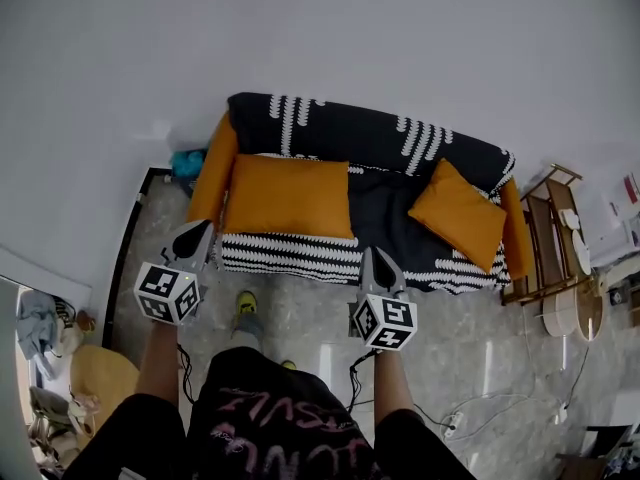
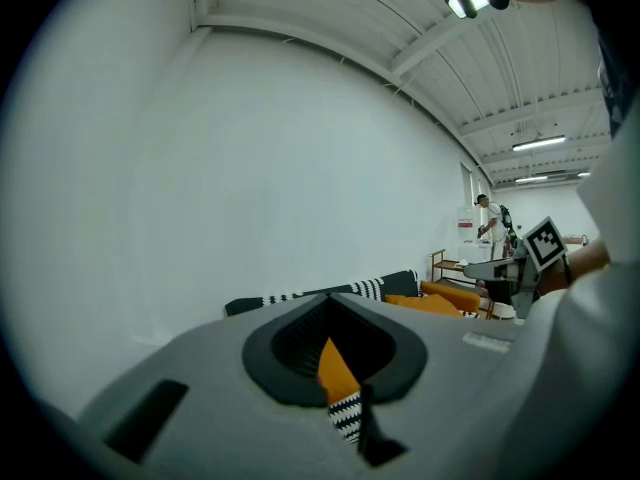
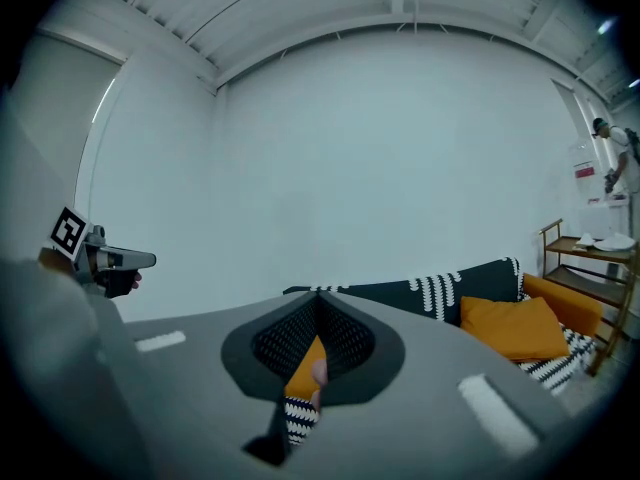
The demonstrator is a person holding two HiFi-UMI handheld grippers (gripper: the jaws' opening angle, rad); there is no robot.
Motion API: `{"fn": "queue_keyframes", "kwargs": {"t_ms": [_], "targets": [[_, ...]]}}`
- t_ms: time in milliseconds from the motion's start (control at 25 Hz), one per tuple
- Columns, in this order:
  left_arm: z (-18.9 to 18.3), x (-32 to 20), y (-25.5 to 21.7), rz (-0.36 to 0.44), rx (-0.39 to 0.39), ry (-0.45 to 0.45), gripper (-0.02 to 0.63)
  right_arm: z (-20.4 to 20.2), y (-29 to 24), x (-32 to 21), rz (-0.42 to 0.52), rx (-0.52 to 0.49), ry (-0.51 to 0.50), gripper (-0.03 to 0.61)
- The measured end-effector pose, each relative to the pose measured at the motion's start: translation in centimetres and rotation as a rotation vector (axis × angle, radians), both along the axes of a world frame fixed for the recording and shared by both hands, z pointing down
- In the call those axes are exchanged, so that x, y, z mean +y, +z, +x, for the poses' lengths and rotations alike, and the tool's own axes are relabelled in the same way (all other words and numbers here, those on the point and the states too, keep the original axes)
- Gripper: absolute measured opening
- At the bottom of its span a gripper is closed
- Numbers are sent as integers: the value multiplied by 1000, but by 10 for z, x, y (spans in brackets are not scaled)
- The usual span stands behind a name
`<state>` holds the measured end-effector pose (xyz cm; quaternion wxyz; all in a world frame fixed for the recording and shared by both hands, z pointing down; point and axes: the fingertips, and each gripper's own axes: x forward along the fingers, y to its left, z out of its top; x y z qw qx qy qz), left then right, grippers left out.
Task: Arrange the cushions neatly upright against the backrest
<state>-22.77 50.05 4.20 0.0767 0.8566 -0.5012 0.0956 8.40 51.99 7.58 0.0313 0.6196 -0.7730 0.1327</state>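
Note:
The sofa (image 1: 380, 133) has orange arms and a black throw with white stripes. A large orange cushion (image 1: 288, 196) lies across its left half. A smaller orange cushion (image 1: 460, 213) sits skewed on the right half, near the arm. My left gripper (image 1: 203, 232) is in front of the seat's left corner, shut and empty. My right gripper (image 1: 371, 256) is at the middle of the seat's front edge, also shut and empty. In the right gripper view the closed jaws point at the sofa and the small cushion (image 3: 510, 326) is at the right. The left gripper view shows closed jaws before the backrest (image 2: 375, 288).
A wooden shelf unit (image 1: 553, 233) stands tight against the sofa's right arm, with a round stool (image 1: 572, 313) in front of it. Cables (image 1: 470, 413) run over the floor at the right. A teal object (image 1: 186, 161) sits by the left arm. A person (image 2: 492, 223) stands far off.

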Motion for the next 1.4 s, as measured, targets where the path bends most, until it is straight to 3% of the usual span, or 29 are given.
{"fn": "queue_keyframes", "kwargs": {"t_ms": [480, 840, 1200, 1400], "targets": [[-20, -165, 43, -83, 21, 39, -2, -22, 23, -151, -47, 56, 22, 12], [-55, -300, 107, -223, 17, 66, -2, -57, 74, -276, -171, 47, 61, 14], [-73, -341, 162, -338, 43, 43, -2, -59, 136, -298, -328, 54, 87, 14], [-70, -352, 189, -382, 32, 32, -2, -56, 155, -313, -357, 58, 78, 14]]}}
